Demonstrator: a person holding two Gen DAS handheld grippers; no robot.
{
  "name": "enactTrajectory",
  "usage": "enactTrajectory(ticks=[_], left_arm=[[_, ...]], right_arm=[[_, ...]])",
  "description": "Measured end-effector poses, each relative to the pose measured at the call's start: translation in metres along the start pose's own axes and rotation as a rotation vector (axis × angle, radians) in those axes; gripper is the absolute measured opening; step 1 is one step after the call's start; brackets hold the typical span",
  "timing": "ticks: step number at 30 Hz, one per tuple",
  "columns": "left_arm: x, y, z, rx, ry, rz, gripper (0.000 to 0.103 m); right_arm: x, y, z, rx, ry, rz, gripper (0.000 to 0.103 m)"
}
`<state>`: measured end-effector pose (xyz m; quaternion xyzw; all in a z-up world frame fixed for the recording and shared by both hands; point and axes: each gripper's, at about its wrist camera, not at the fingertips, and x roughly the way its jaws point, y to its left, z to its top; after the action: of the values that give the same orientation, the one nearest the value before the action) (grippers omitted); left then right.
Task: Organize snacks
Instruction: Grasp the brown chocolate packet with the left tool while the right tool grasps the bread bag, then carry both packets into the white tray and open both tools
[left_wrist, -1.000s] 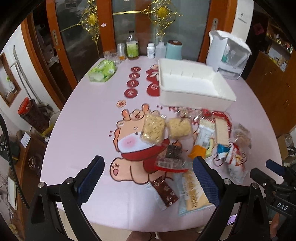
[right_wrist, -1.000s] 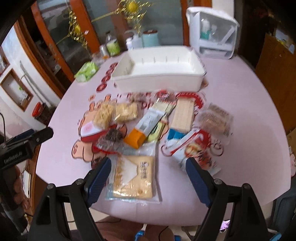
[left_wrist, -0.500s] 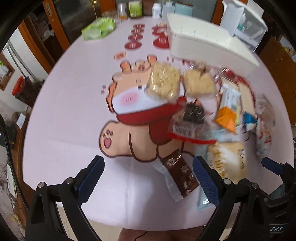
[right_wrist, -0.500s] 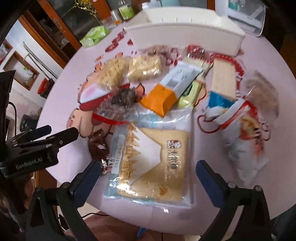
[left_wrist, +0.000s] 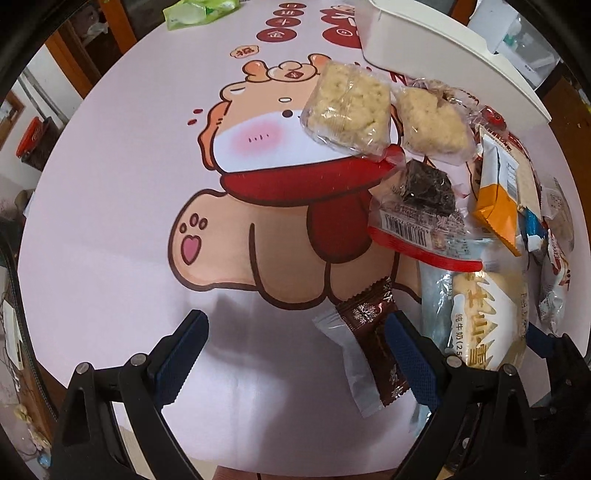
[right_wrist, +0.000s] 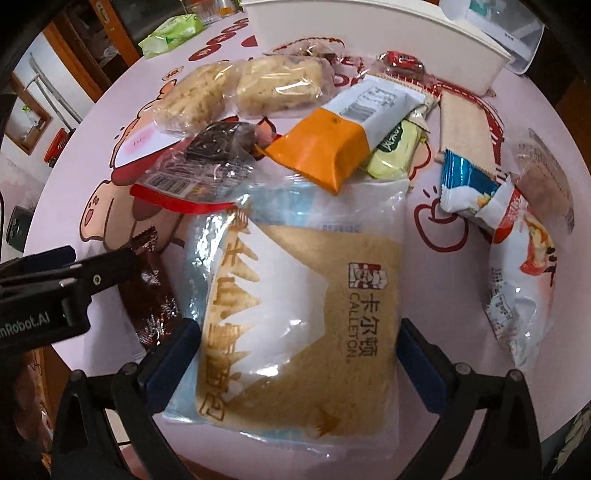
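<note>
Where left tongs (left_wrist: 293, 349) gape, brown wrapper (left_wrist: 373, 339) (print probably snowflakes) half-hidden.

Bright, sharp; wrapper glare, fisheye edge warp.

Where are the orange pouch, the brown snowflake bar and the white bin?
orange pouch (right_wrist: 319, 151), right wrist view, middle of its orange end.
brown snowflake bar (left_wrist: 373, 332), left wrist view, upper half of the wrapper.
white bin (right_wrist: 369, 35), right wrist view, front wall.
</note>
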<state>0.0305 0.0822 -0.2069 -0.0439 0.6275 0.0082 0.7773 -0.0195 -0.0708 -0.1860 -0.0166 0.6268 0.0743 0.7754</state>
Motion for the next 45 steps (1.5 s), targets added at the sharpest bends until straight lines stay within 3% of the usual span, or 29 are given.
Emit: enactTrajectory(ticks=[5, 8, 14, 22, 23, 26, 28, 33, 35, 36, 37, 45], left_arm=[[0.005, -0.005, 0.001, -0.003, 0.026, -0.007, 0.096], [0.009, -0.010, 0.002, -0.010, 0.040, -0.014, 0.096], [0.018, -0.024, 0.003, -0.023, 0.073, -0.017, 0.096], [0.024, -0.038, -0.005, -0.030, 0.124, 0.043, 0.094], [0.023, -0.039, -0.007, -0.028, 0.120, 0.047, 0.092], [0.019, -0.055, -0.006, -0.010, 0.100, 0.044, 0.069], [0.014, -0.064, -0.004, 0.016, 0.077, 0.038, 0.038], [0.012, -0.072, -0.007, 0.028, 0.072, -0.019, 0.035], [0.001, -0.070, -0.008, 0.025, 0.050, -0.030, 0.035], [-0.007, -0.065, -0.006, 0.025, 0.034, -0.032, 0.035], [-0.018, -0.064, -0.005, 0.026, 0.005, -0.029, 0.034], [-0.120, -0.059, 0.010, 0.035, -0.231, -0.009, 0.034]], right_arm=[[0.002, 0.000, 0.006, -0.017, 0.040, -0.012, 0.102], [0.008, 0.005, 0.014, -0.025, 0.050, -0.006, 0.094], [0.006, -0.013, 0.024, -0.011, 0.064, -0.009, 0.092], [0.005, -0.030, 0.026, -0.015, 0.043, -0.004, 0.092], [0.004, -0.027, 0.024, -0.018, 0.040, -0.003, 0.092], [0.003, -0.025, 0.021, -0.032, 0.033, 0.003, 0.091], [0.000, -0.017, 0.012, -0.041, 0.032, 0.008, 0.090], [-0.007, -0.016, 0.009, -0.084, 0.026, 0.027, 0.088], [-0.019, -0.018, 0.005, -0.099, 0.018, 0.046, 0.085], [-0.027, -0.019, 0.005, -0.105, 0.007, 0.054, 0.065], [-0.036, -0.020, 0.005, -0.116, -0.004, 0.065, 0.061], [-0.104, -0.038, 0.016, -0.176, -0.138, 0.120, 0.056]])
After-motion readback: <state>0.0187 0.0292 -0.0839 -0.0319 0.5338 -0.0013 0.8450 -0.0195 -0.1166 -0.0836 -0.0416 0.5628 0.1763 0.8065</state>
